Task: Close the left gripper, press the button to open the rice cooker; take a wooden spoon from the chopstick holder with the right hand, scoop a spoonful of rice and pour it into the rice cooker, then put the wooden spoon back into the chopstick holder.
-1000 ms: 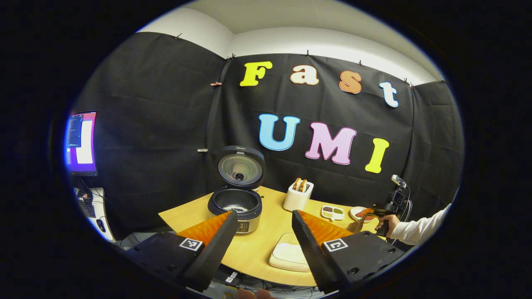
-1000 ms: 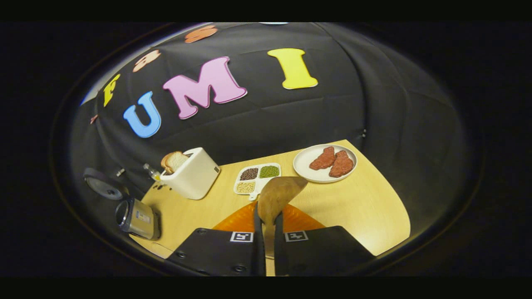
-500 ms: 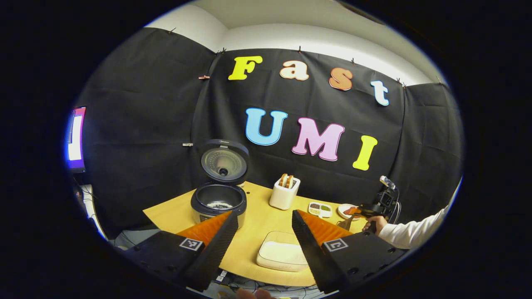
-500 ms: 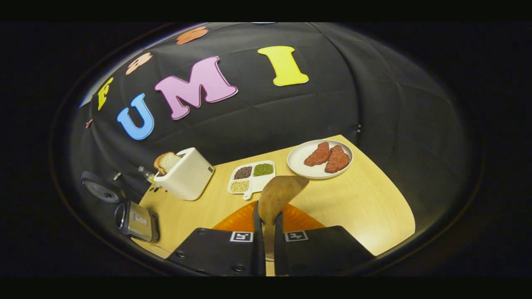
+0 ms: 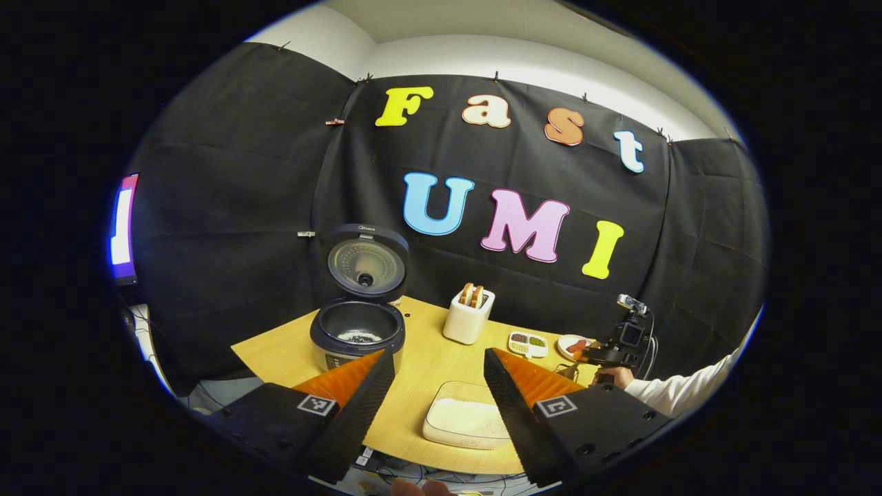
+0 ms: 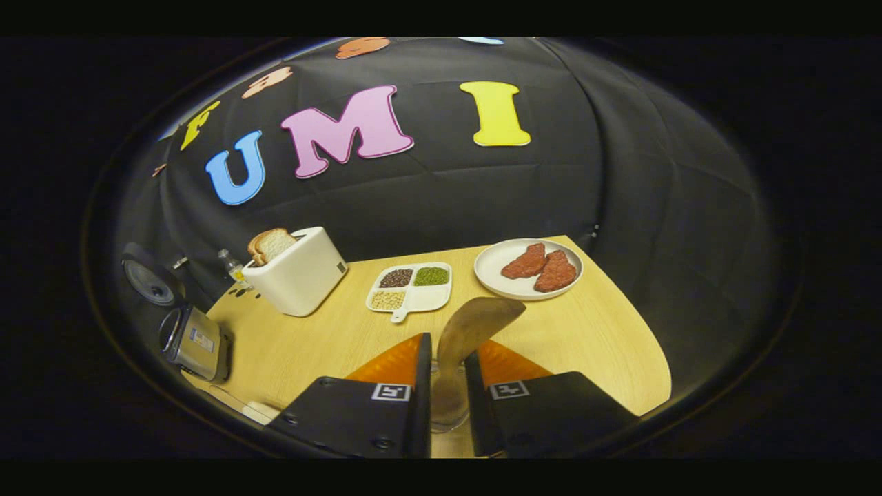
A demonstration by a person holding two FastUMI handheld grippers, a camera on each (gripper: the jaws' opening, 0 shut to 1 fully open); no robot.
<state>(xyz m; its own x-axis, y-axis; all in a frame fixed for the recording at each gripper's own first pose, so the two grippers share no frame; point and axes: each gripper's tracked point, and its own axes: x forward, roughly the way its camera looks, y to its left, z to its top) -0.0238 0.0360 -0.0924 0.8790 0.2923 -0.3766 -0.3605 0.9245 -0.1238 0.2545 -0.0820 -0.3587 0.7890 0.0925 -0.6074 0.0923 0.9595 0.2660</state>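
Left gripper view: my left gripper [image 5: 434,393] spread wide, empty; rice cooker [image 5: 357,331] lid-up beyond its left finger.

Right gripper view: my right gripper [image 6: 448,375] has jaws slightly parted around the wooden spoon [image 6: 472,334]; I cannot tell if they clamp it. Bowl juts forward above the table [image 6: 599,344].

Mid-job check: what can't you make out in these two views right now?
Right gripper view: the lower handle of the wooden spoon is hidden between the right tongs, so I cannot tell whether both fingers press on it.
Right gripper view: whatever stands under the spoon is covered by the tongs.
Left gripper view: the contents of the rice cooker are too small to identify.
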